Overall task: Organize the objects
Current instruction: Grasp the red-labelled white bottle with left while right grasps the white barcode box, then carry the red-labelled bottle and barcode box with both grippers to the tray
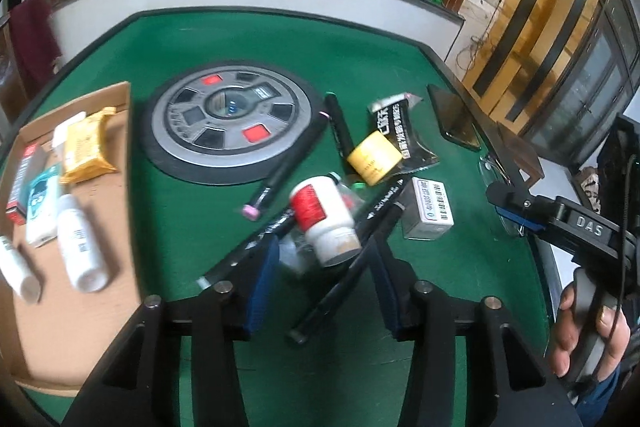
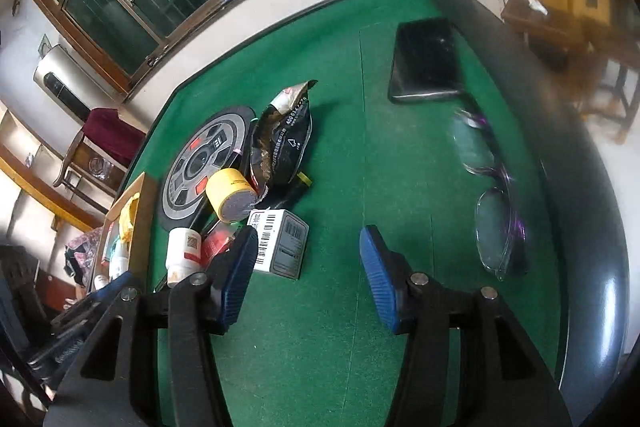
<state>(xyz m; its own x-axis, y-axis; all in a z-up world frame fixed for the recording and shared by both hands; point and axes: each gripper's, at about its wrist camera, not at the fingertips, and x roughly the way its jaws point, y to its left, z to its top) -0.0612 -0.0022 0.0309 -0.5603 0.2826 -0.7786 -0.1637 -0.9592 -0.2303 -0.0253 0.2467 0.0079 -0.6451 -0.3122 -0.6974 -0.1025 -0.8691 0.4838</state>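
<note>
left gripper (image 1: 320, 267) | apart | white bottle (image 1: 326, 223) just ahead (lying)

Lettering on the green table

The right gripper (image 1: 506, 201) shows "DAS" in pale capitals on its black body; the black snack packet (image 2: 286, 147) carries white digits starting "400", the rest too small to make out, above a recycling triangle; the small white box (image 2: 280, 247) bears barcodes, its digits too small; the white bottle (image 2: 182, 255) has a square code on a red label; Chinese print elsewhere is blurred
</note>
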